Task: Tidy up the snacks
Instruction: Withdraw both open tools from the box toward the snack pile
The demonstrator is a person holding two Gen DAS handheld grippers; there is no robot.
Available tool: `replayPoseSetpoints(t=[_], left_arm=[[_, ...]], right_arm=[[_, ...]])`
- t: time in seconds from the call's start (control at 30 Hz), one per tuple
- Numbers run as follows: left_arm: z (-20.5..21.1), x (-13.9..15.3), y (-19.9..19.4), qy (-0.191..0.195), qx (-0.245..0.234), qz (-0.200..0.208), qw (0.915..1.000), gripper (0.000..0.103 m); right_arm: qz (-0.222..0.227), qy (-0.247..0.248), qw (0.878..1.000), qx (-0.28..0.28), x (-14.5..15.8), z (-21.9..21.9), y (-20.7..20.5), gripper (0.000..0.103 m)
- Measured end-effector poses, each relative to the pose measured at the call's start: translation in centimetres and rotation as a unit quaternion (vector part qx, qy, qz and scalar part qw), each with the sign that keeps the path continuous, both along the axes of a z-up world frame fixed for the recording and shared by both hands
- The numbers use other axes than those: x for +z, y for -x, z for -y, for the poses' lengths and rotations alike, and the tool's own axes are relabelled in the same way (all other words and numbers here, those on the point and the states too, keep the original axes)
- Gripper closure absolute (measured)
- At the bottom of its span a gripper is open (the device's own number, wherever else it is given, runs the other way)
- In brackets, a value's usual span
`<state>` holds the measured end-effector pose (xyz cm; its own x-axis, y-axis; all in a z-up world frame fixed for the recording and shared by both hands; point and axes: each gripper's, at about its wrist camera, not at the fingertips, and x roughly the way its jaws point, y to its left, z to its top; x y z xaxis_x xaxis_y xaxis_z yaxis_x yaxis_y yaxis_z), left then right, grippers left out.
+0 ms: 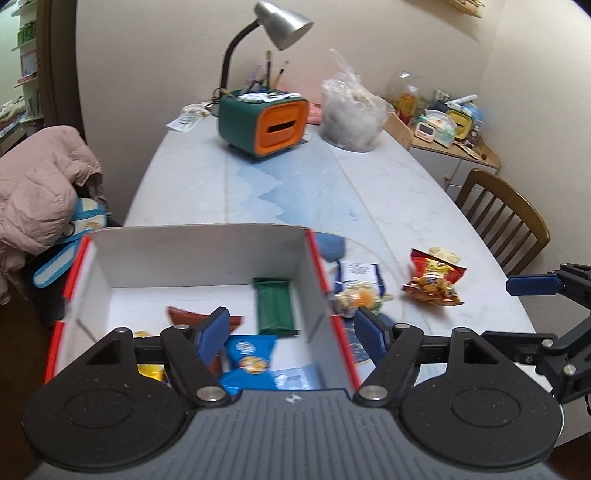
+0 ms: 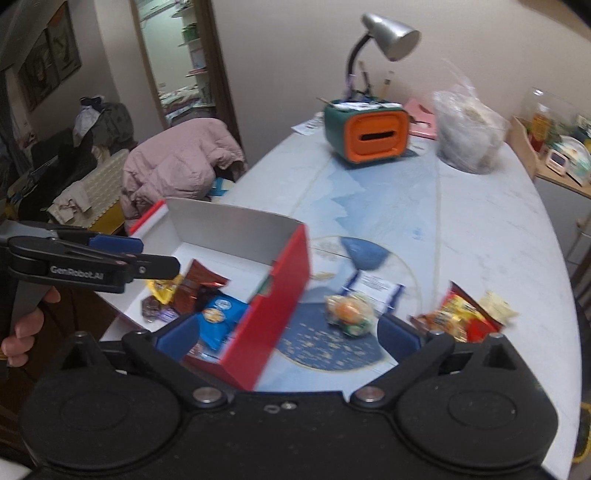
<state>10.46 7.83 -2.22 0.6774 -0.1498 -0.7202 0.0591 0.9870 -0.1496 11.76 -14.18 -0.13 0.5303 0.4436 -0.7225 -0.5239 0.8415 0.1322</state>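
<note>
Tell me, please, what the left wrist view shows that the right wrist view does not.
Only the left wrist view shows the wooden chair and the green packet lying flat in the box.

Only the right wrist view shows the hand on the left gripper, the doorway, and the purple snack.

Both show the lamp, the orange-fronted holder, and the red snack bag.

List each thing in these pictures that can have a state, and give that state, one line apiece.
red box: open, snacks inside
green bar: flat in the box
blue packet: in the box
red chip bag: out on the table
clear-wrapped snack: out on the table
left gripper: open, empty
right gripper: open, empty
desk lamp: off
</note>
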Motion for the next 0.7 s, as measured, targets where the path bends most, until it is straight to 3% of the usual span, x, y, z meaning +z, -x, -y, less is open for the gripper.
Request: replayPoseSetpoints(t=[0.4,0.7], left_arm=[[8.4,-2.4,-2.6,-0.007,0.009,-0.026,0.9996,0.029],[13.6,-4.8,-4.5,-0.020,0.040,-0.033,0.9984,0.029]], right_arm=[[-0.022,0.020,0.999,-0.041,-1.6,10.3,-2.7,0.000],[-0.041,0.028,0.998,-0.048,-3.8,15.3,-6.4,0.000]])
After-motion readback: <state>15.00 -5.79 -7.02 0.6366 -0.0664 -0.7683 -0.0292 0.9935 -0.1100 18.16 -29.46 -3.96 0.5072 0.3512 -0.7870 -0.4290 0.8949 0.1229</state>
